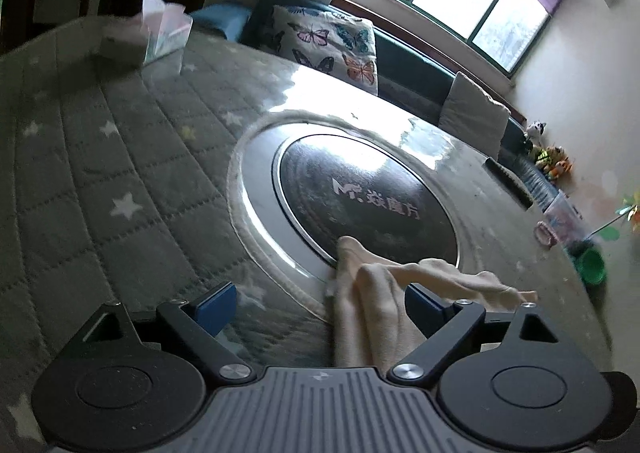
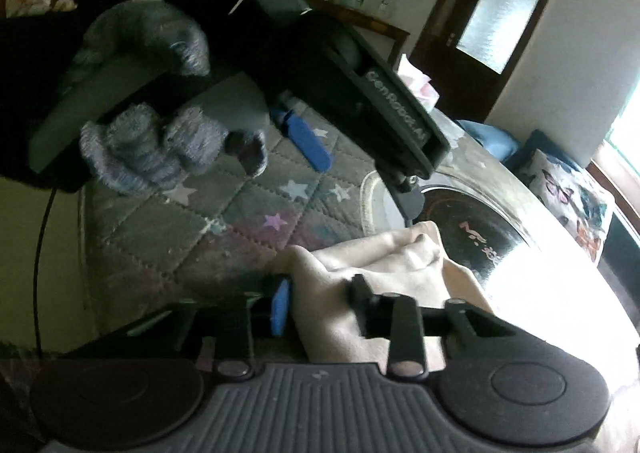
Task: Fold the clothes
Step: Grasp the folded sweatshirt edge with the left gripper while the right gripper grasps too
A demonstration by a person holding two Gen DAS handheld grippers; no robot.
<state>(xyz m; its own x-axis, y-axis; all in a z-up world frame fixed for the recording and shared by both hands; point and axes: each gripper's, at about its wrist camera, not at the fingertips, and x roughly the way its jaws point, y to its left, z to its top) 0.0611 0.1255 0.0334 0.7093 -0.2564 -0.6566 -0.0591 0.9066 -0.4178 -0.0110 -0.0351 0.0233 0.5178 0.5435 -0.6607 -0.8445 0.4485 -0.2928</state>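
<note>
A cream cloth (image 1: 372, 301) lies bunched on the table, over the rim of the dark round hotplate (image 1: 368, 197). My left gripper (image 1: 320, 303) is open, its blue pads wide apart, with the cloth lying between them near the right pad. In the right wrist view my right gripper (image 2: 320, 301) has its jaws a small way apart with a fold of the cream cloth (image 2: 360, 277) between them. The left gripper (image 2: 360, 141), held by a gloved hand (image 2: 152, 141), hangs above the cloth in that view.
The table carries a grey quilted cover with stars (image 1: 100, 157). A tissue box (image 1: 160, 33) stands at the far edge. A butterfly pillow (image 1: 332, 45) lies on the sofa behind. A green cup (image 1: 592, 265) and a clear box (image 1: 560, 221) stand at the right.
</note>
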